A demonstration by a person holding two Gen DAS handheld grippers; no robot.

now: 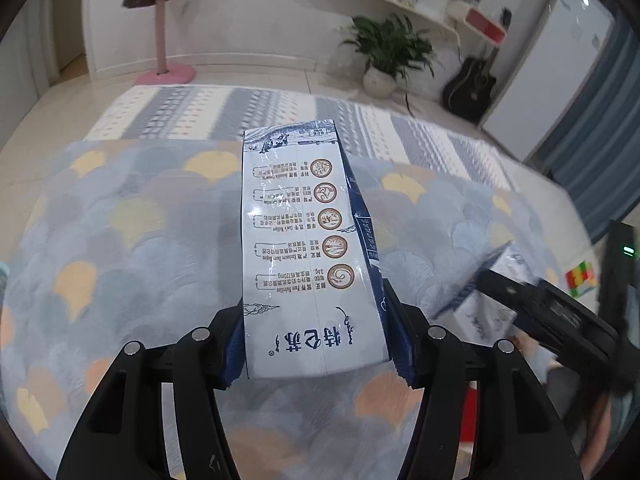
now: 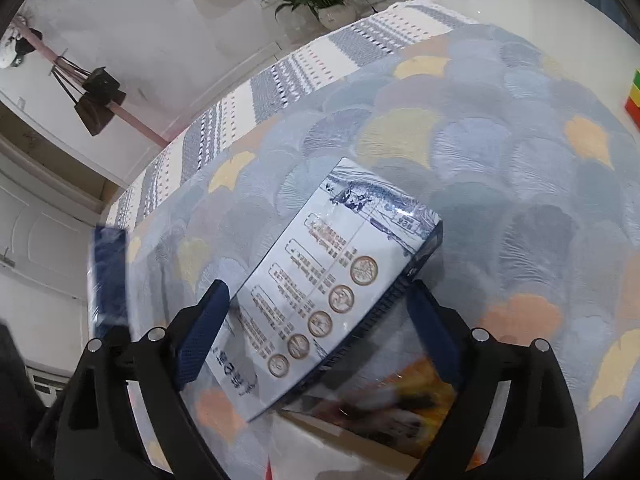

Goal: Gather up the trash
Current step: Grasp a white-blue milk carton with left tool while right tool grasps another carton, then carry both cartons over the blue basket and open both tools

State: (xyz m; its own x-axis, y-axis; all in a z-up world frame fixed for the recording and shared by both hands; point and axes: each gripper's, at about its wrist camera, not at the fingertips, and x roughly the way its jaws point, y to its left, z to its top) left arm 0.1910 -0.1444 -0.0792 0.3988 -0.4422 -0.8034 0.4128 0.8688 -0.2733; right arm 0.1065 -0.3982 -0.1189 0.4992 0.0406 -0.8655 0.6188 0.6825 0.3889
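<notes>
Left wrist view: my left gripper [image 1: 316, 344] is clamped on the near end of a white and blue milk carton [image 1: 308, 248], fingers pressed to both its sides, the carton held above the rug [image 1: 120, 220] and pointing away from me. The rug carries fan shapes in grey, blue, yellow and peach; a striped mat [image 1: 208, 112] adjoins its far edge on a pale tiled floor [image 1: 248, 78]. Against the far wall stand a pink coat stand [image 1: 162, 40], a potted plant [image 1: 386, 52] and a black guitar [image 1: 470, 88]. A coloured cube [image 1: 580, 278] lies at right. My right gripper [image 2: 316, 332] has its fingers on either side of a second carton [image 2: 336, 288]; I cannot tell whether they grip it. An orange packet [image 2: 400, 412] sits just below it.
</notes>
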